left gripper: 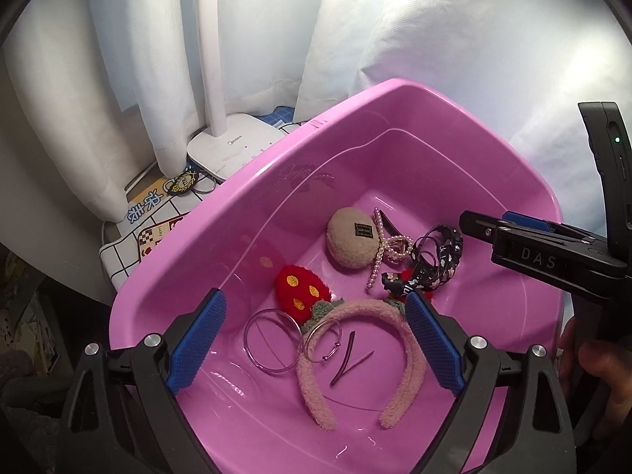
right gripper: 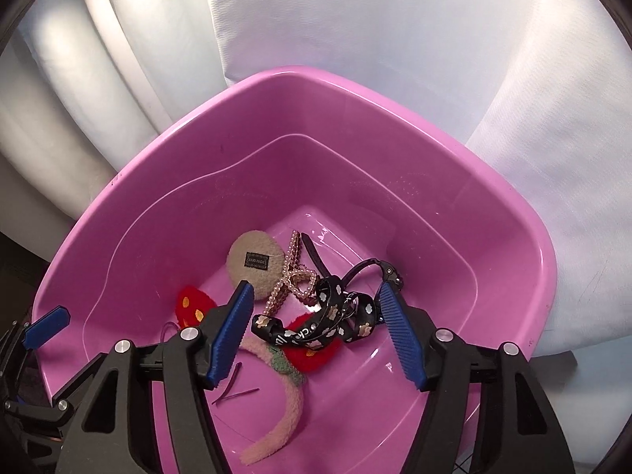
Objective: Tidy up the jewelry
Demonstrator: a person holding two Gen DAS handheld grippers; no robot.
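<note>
A pink plastic tub (left gripper: 355, 114) (right gripper: 130, 181) holds the jewelry. Inside lie a fuzzy pink headband (left gripper: 367, 355) (right gripper: 284, 407) with red strawberry ears (left gripper: 300, 288), a beige fuzzy puff (left gripper: 353, 241) (right gripper: 254, 262), a pearl clip (left gripper: 385, 249) (right gripper: 292, 276), a black flowered lanyard (left gripper: 430, 260) (right gripper: 328, 316), clear and metal bangles (left gripper: 272, 339) and a dark hairpin (left gripper: 347, 359). My left gripper (left gripper: 316, 339) is open above the bangles and headband, holding nothing. My right gripper (right gripper: 316, 324) is open over the lanyard; it shows in the left wrist view (left gripper: 509, 233).
A white lamp base (left gripper: 233, 150) and its post stand behind the tub's left corner. A checked cloth (left gripper: 134, 237) with a keyring (left gripper: 185, 183) lies beside it. White curtains (right gripper: 395, 39) hang behind the tub.
</note>
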